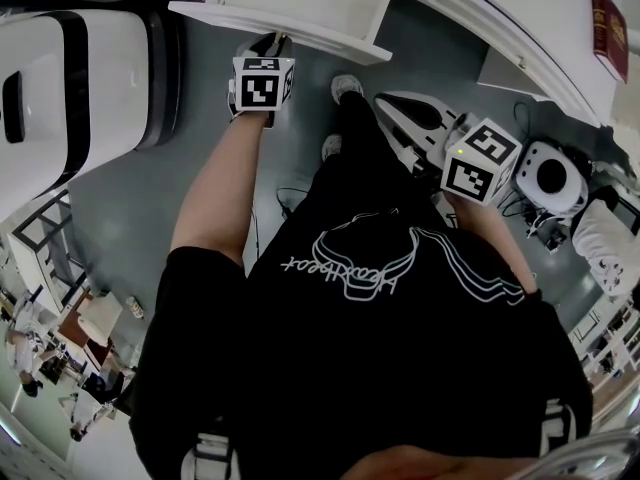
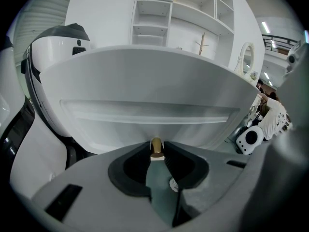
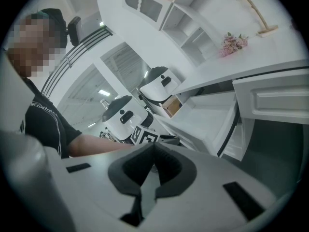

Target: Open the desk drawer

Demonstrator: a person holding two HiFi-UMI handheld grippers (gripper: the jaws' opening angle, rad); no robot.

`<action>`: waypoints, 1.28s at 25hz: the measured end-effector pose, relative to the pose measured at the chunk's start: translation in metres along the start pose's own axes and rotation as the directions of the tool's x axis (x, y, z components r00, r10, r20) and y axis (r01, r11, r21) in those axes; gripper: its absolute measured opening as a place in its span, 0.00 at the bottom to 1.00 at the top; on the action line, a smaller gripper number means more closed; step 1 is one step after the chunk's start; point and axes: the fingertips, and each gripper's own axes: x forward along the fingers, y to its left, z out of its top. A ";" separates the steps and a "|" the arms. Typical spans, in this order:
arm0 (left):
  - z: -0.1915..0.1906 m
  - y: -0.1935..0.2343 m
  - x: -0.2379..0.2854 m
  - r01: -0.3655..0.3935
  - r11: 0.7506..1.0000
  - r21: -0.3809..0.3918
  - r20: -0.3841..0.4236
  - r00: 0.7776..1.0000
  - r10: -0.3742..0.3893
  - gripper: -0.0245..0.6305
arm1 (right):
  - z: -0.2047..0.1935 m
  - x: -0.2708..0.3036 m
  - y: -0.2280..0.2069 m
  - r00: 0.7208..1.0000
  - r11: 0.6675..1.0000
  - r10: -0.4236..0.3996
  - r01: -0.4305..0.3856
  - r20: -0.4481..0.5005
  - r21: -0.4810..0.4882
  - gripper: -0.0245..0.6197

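Note:
The white desk drawer stands pulled out from the desk at the top of the head view. Its panelled front fills the left gripper view, with a small brass knob at its lower middle. My left gripper is shut on that knob, one dark pad on each side; in the head view it sits just under the drawer's front edge. My right gripper hangs to the right over the grey floor, away from the drawer. Its jaws meet with nothing between them. The open drawer lies beyond them.
A large white and black rounded unit stands at the left. The white desk curves along the upper right, with a red book on it. A white round device and cables lie on the floor at the right. White shelves rise behind the desk.

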 end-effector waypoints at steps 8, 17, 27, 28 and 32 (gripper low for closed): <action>-0.004 0.000 -0.002 -0.003 1.000 -0.010 0.005 1.000 0.003 0.18 | -0.010 0.000 0.004 1.000 1.000 0.005 -0.005 -0.012 0.003 0.05; -0.005 -0.002 -0.003 0.004 0.999 -0.039 0.016 1.000 -0.003 0.18 | -0.025 -0.003 0.007 1.000 1.000 -0.002 0.002 -0.023 0.028 0.05; -0.002 -0.007 -0.008 0.047 0.999 -0.016 0.072 0.996 -0.046 0.29 | -0.032 -0.002 0.005 0.999 0.999 0.016 -0.014 -0.037 0.040 0.05; -0.001 -0.009 -0.011 0.051 0.999 -0.012 0.080 0.996 -0.050 0.31 | -0.032 -0.004 0.005 0.999 0.999 0.017 -0.016 -0.036 0.037 0.05; 0.004 -0.022 -0.035 0.065 0.998 -0.022 0.121 0.991 -0.062 0.36 | -0.032 -0.019 0.012 0.999 0.999 0.031 -0.031 -0.020 0.010 0.05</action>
